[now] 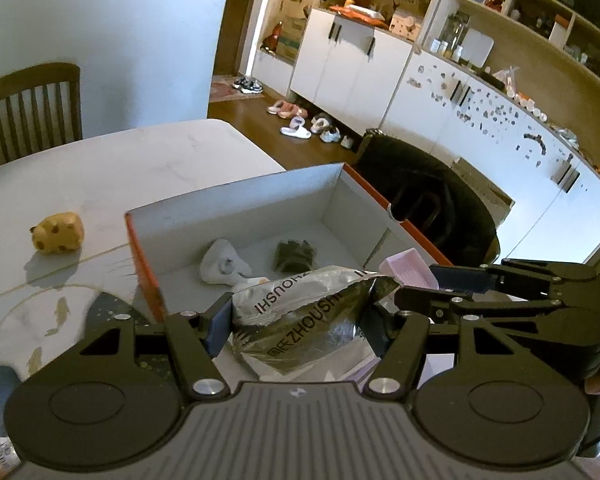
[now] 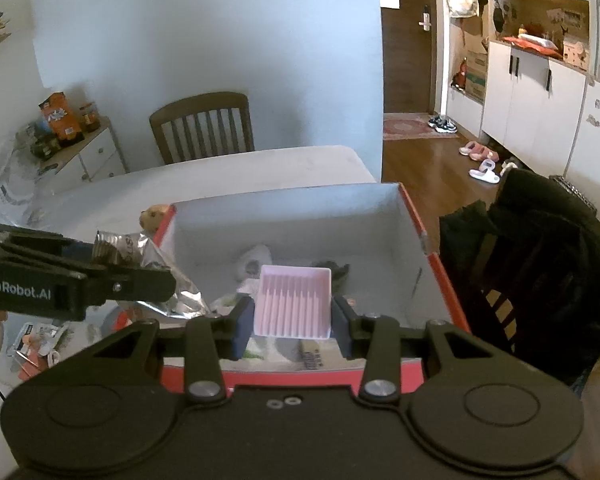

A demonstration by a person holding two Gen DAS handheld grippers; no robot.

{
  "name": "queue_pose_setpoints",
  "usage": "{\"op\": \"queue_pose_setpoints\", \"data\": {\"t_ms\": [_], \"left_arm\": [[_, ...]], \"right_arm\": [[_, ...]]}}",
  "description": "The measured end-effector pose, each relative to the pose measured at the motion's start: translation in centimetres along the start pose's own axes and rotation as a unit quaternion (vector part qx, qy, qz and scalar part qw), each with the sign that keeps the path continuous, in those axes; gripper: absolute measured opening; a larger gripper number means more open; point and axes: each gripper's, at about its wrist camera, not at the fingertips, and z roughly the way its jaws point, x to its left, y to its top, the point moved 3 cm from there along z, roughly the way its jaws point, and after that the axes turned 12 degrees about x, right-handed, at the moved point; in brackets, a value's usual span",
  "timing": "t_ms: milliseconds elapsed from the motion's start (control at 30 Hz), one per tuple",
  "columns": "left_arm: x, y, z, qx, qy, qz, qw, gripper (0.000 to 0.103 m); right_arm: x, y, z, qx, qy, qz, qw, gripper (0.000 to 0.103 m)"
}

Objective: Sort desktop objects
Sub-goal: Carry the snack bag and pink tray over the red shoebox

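My left gripper (image 1: 300, 320) is shut on a crumpled silver foil packet (image 1: 300, 320) printed "ZHOUSHI", held over the near left part of an open orange box with a grey inside (image 1: 340, 196). My right gripper (image 2: 292, 320) is shut on a small pink ribbed tray (image 2: 294, 300), held above the box (image 2: 416, 216) near its front edge. The right gripper and pink tray (image 1: 408, 268) also show at the right of the left wrist view. A white item (image 1: 220, 266) and a dark item (image 1: 294, 256) lie in the box. The foil packet (image 2: 160, 276) shows left in the right wrist view.
A yellow spotted toy (image 1: 58, 232) sits on the pale table (image 1: 120, 160) left of the box. A round glass mat (image 1: 32, 320) lies near left. A wooden chair (image 2: 204, 128) stands behind the table. A dark chair with a coat (image 2: 540, 264) stands right of the box. Small packets (image 2: 36, 340) lie at the left.
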Motion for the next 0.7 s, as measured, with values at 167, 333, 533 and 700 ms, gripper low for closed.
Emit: {"op": "queue_pose_setpoints", "data": {"t_ms": [167,333,533,700], "left_arm": [[-0.6,1.2,1.9,0.013,0.011,0.009,0.9998,0.065],[-0.6,2.4,3.7,0.028,0.022,0.011,0.9993,0.065],[0.1,3.9,6.0,0.049,0.033,0.006,0.9982,0.065],[1.1,5.3,7.9,0.062,0.045,-0.001,0.9970,0.065]], "right_arm": [[-1.7,0.4,0.8,0.006,-0.001,0.003,1.000,0.041],[-3.2,1.0,1.8,0.013,0.002,0.005,1.000,0.041],[-4.3,1.4,3.3,0.032,0.002,0.001,0.999,0.041],[-4.4,1.7,4.8,0.049,0.002,-0.013,0.999,0.041]]}}
